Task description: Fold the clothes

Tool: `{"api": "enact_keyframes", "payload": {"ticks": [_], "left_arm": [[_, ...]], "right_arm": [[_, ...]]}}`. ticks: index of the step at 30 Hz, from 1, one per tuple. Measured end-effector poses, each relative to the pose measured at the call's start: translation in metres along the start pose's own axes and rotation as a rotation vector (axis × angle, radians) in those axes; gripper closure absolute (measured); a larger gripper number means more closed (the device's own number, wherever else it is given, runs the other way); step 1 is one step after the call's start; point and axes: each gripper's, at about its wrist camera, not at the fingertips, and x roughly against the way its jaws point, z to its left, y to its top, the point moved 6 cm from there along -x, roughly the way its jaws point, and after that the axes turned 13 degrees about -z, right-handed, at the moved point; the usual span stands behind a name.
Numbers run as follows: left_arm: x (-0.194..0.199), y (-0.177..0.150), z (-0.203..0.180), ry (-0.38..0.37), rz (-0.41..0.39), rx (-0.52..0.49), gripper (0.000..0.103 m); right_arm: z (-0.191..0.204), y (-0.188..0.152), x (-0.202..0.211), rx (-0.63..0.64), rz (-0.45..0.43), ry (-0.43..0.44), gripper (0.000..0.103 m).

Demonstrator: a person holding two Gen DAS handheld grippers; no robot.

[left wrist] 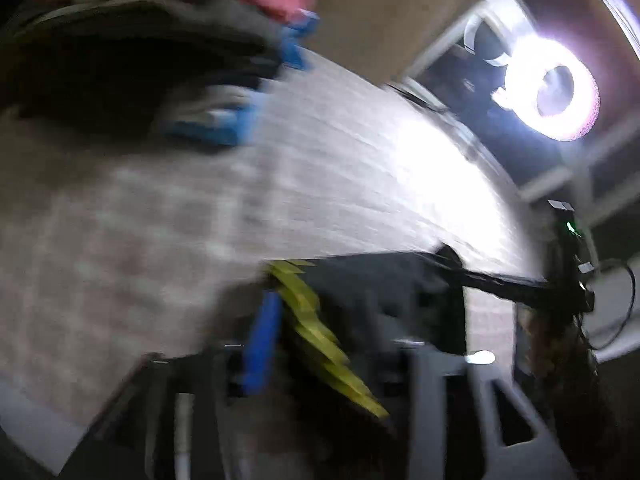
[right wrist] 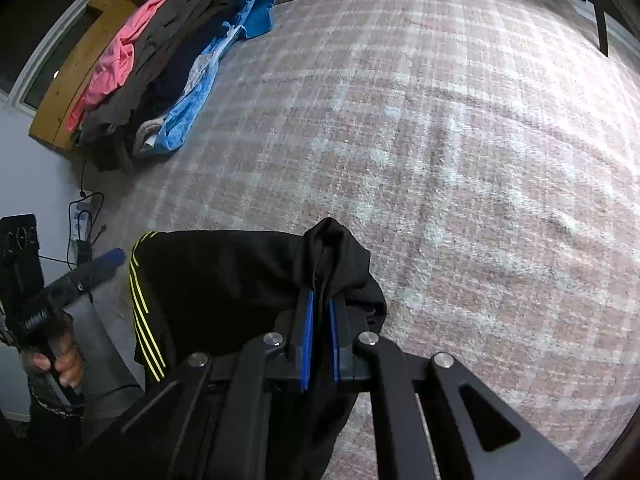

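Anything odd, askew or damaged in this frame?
Nothing looks damaged. The black garment with yellow stripes hangs bunched from the right tongs, not yet laid flat on the plaid rug. The left wrist view is motion-blurred.

Left wrist view is a smeary mess, heavy motion blur everywhere, and a ring light [left wrist: 552,88] at 2 o'clock blows out into white glare across the rug [left wrist: 360,168]. Right wrist view is sharp and evenly lit, with fisheye bending and dark corners.
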Motion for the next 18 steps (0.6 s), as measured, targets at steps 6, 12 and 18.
{"api": "enact_keyframes", "payload": {"ticks": [6,12,18], "left_arm": [[0.002,0.007,0.05,0.258,-0.038,-0.014,0.098],[0.013,-0.021,-0.01,0.048,0.009,-0.077,0.058],[0.008,-0.052,-0.057,-0.082,0.085,-0.169,0.062]], "right_arm": [[-0.004,0.002,0.005,-0.035,-0.007,0.029,0.094],[-0.005,-0.006,0.029,-0.034,-0.032,0.075,0.092],[-0.004,-0.014,0.021,-0.01,-0.011,0.036,0.092]]}}
